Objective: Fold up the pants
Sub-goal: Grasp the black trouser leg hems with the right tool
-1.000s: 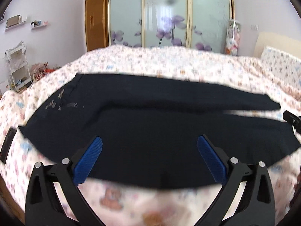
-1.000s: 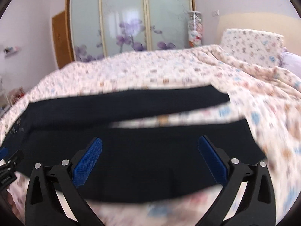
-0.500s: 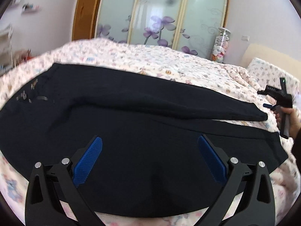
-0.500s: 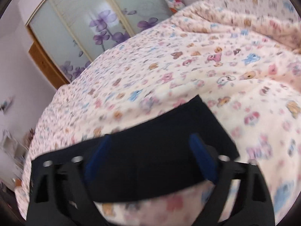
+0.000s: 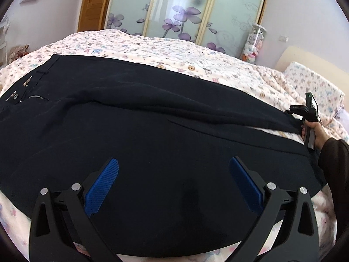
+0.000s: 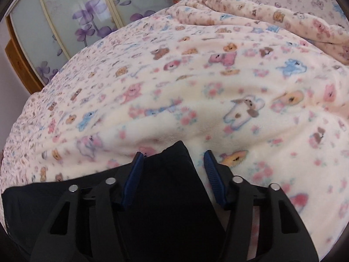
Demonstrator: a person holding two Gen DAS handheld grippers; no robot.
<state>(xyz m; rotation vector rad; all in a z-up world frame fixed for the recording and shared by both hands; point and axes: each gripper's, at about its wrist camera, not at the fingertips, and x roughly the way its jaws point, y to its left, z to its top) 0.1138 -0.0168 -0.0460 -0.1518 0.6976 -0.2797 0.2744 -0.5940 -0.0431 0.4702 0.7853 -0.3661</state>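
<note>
Left wrist view: our dark pants (image 5: 152,126) lie spread out long across the bed (image 5: 174,52).

We hold the left tool (image 5: 174,181) wide open over the near leg of the pants, and nothing sits between its blue pads (image 5: 102,185). The waist end with the zipper (image 5: 36,97) is at the left. The two legs run off to the right, one behind the other. In the right wrist view, our right tool (image 6: 173,170) is partly open around the end of a pant leg (image 6: 172,196). The cloth sits between the blue pads (image 6: 133,179), but they are not pressed together on it. The blanket (image 6: 196,87) has little bears and flowers on it. A closet with purple flowers (image 5: 185,15) stands behind the bed.
</note>
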